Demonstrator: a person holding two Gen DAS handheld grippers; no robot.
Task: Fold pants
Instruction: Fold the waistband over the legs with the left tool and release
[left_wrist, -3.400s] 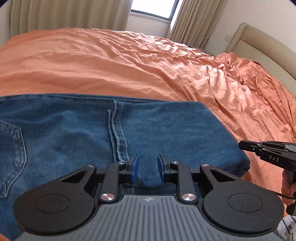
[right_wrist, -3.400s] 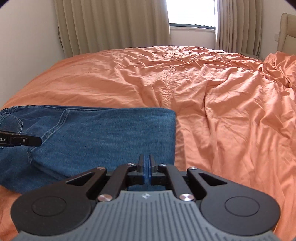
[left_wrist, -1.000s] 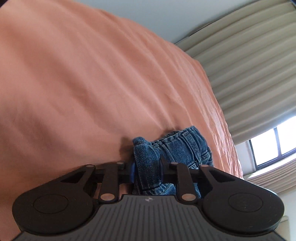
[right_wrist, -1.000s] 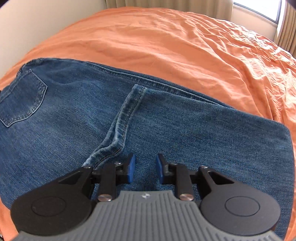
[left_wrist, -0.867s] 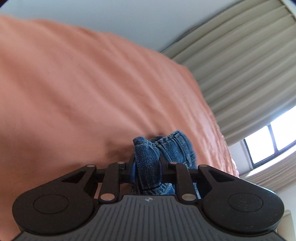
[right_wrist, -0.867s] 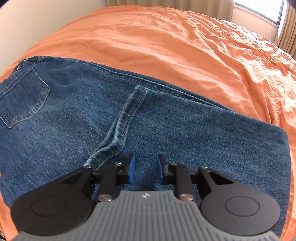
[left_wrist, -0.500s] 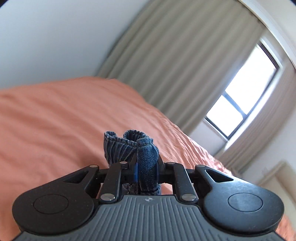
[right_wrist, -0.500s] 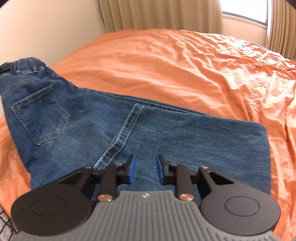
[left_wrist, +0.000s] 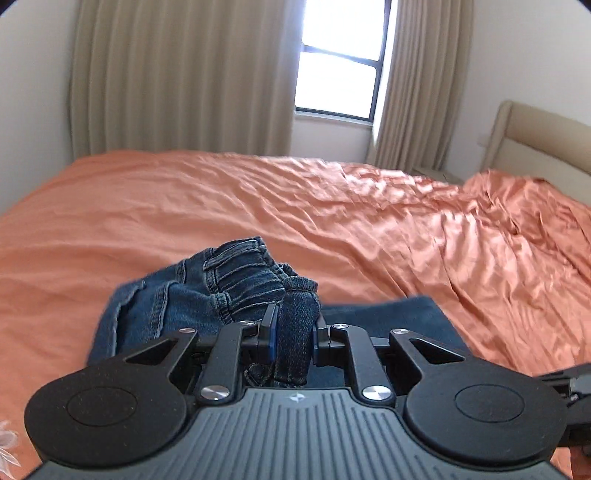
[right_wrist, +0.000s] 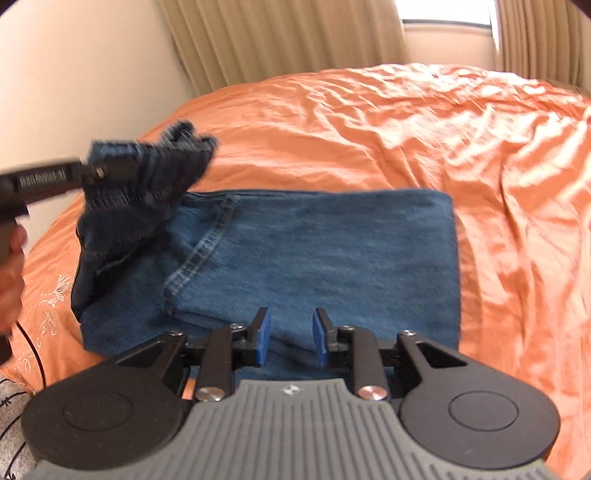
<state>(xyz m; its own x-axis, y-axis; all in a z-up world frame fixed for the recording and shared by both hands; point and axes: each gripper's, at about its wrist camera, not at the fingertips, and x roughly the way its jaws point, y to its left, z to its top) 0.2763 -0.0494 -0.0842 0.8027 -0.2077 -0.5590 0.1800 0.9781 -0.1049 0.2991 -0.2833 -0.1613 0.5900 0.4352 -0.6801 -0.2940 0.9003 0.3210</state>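
Observation:
Blue jeans lie partly folded on the orange bed. My left gripper is shut on the bunched waistband and holds it up over the flat folded legs. In the right wrist view the left gripper shows at the left with the waistband lifted above the jeans. My right gripper is open and empty, just above the near edge of the folded jeans.
Beige curtains and a window stand behind the bed. A beige headboard is at the right, with rumpled orange bedding before it. A wall runs along the bed's left side.
My left gripper has swung the held waistband up and rightward over the folded legs. My right gripper has drawn back toward the near edge and stays open.

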